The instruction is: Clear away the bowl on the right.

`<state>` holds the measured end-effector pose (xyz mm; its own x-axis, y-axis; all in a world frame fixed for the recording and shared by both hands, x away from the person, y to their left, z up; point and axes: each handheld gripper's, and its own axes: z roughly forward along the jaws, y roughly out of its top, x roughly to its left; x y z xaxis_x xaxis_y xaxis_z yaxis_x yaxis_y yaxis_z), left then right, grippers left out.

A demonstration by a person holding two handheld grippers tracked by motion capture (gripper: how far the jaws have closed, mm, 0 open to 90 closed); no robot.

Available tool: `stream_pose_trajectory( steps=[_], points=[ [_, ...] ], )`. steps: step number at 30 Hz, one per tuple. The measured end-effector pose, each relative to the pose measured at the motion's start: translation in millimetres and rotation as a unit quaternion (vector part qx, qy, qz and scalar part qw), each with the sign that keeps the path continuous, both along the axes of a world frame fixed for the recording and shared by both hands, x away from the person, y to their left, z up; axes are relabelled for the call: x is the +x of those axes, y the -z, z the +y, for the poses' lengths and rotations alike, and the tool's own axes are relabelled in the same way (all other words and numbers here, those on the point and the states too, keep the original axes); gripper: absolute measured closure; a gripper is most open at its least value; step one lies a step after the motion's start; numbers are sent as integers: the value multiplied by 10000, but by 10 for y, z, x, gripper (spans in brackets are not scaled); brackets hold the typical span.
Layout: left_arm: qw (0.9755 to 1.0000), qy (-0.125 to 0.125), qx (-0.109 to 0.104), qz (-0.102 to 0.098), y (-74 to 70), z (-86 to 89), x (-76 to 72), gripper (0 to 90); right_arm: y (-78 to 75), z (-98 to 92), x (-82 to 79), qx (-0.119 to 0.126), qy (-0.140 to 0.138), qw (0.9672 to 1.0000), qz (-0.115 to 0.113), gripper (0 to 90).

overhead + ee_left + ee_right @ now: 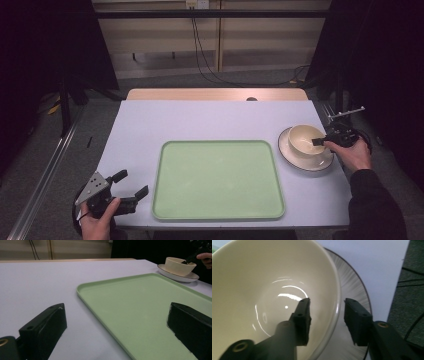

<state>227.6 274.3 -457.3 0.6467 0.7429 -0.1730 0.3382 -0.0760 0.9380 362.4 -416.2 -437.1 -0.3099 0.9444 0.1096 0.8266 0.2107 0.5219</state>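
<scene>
Empty cream bowl [305, 138] on plate [289, 150], right tool [325, 315] open astride its rim, left tool [131, 184] open, green tray [218, 180] empty

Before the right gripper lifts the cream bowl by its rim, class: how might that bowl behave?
The bowl looks glazed, with bright glints inside, so probably slippery between the jaws. It appears rigid ceramic, likely fragile if dropped. Held by one side of the rim, it may tilt, and the plate beneath could shift.
</scene>
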Motion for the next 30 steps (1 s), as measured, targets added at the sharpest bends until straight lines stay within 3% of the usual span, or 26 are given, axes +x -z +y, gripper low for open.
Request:
stream_pose_trajectory(
  steps=[3,7,13,30],
  points=[
    [10000,-7,-1,-7,-1,1,-1,26,41,21,25,-14,-51,9999,97,676],
    [10000,-16,15,-20,-1,5,-3,26,44,35,25,-19,-34,10000,40,747],
    [10000,-11,31,-27,-3,7,-6,26,43,44,33,-122,66,9999,54,783],
    [10000,-26,0,-5,0,5,-10,25,22,38,75,278,279,9991,148,838]
  ],
)
